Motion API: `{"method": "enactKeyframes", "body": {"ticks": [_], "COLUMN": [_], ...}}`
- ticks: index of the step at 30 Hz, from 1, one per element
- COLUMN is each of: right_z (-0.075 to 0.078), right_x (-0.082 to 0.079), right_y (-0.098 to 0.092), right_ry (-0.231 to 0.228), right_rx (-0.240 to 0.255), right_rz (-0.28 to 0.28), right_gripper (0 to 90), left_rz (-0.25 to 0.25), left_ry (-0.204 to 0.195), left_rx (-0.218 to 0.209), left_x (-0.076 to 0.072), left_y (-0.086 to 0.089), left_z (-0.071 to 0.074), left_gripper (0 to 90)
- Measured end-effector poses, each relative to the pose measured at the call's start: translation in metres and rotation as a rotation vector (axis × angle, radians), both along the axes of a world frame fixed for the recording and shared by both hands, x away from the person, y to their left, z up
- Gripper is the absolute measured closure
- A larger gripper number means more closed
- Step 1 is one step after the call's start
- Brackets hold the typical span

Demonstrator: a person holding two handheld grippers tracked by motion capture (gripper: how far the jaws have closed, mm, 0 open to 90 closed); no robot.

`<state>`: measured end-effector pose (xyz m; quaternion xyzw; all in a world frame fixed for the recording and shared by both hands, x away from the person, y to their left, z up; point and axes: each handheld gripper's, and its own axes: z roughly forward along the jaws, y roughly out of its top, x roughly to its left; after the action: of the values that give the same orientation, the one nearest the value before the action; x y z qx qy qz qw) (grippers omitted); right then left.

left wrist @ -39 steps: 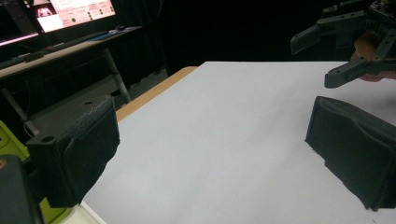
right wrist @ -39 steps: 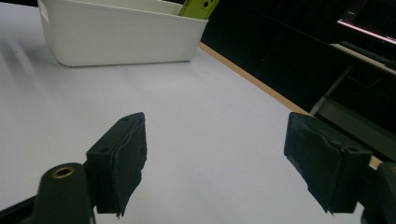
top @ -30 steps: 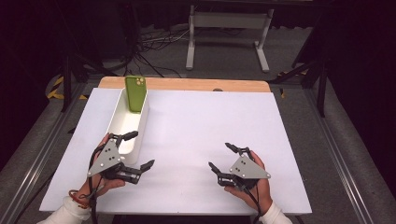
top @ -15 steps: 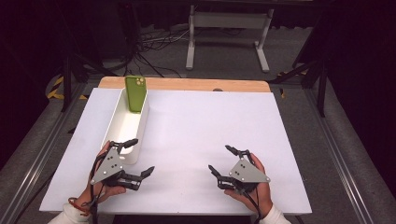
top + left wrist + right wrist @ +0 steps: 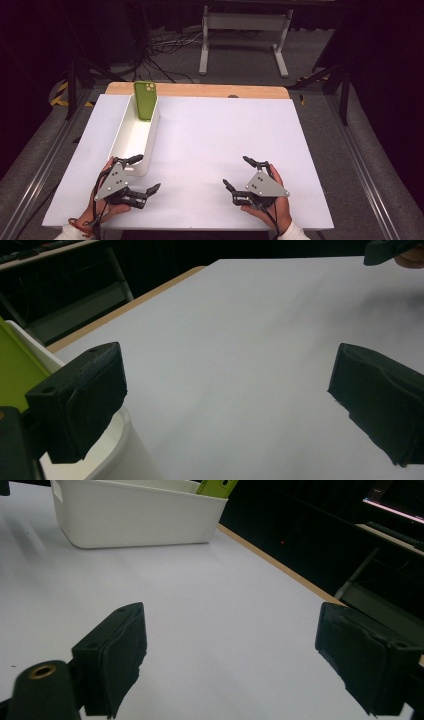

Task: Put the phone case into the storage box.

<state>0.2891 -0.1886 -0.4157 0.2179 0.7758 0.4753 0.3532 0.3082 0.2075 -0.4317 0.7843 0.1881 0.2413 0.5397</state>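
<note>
A long white bin [image 5: 152,141] lies on the left of the white table [image 5: 210,135]. A green phone [image 5: 145,100] stands upright at its far end. My left gripper [image 5: 145,174] is open and empty beside the bin's near end, one fingertip close to the bin's corner. In the left gripper view the bin's rim [image 5: 120,450] and the green phone [image 5: 15,370] sit behind the left jaw. My right gripper [image 5: 236,171] rests at the near right; its jaws have just been opening, with nothing between them. The right gripper view [image 5: 235,655] faces the bin [image 5: 140,520] and the phone [image 5: 217,486].
A wooden strip [image 5: 200,90] runs along the table's far edge. Behind it stand a white metal stand [image 5: 245,35] and cables on the dark floor. Metal rails [image 5: 45,160] flank the table.
My left gripper has sunk and drawn back toward the near edge, away from the bin's near end. The right hand has kept its place.
</note>
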Motion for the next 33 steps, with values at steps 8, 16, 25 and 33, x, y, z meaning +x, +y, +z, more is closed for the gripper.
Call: {"method": "enactKeyframes", "body": {"ticks": [8,16,25,33], "right_z": [-0.0013,-0.0015,-0.0002,-0.0016], "right_x": [0.0,-0.0013,-0.0021,-0.0008], "right_y": [-0.0002,-0.0003,0.0031,0.0041], "right_ry": [-0.002,-0.005,-0.003,-0.001], "right_rx": [-0.005,-0.011,-0.016,-0.028], "right_rz": [-0.004,-0.003,-0.006,-0.001], "right_gripper": [13.9,14.1,14.1,14.3], "left_rz": [-0.004,-0.007,-0.015,-0.024], "left_ry": [-0.006,-0.011,-0.009,-0.005], "left_rx": [0.006,-0.004,-0.018,-0.001], "left_x": [-0.0016,-0.0028,-0.0055,-0.0042], "left_y": [-0.0022,-0.002,0.0015,0.0002], "left_z": [-0.0009,0.0006,0.0016,0.0009], "left_gripper": [3.1,3.4,3.4,3.5]}}
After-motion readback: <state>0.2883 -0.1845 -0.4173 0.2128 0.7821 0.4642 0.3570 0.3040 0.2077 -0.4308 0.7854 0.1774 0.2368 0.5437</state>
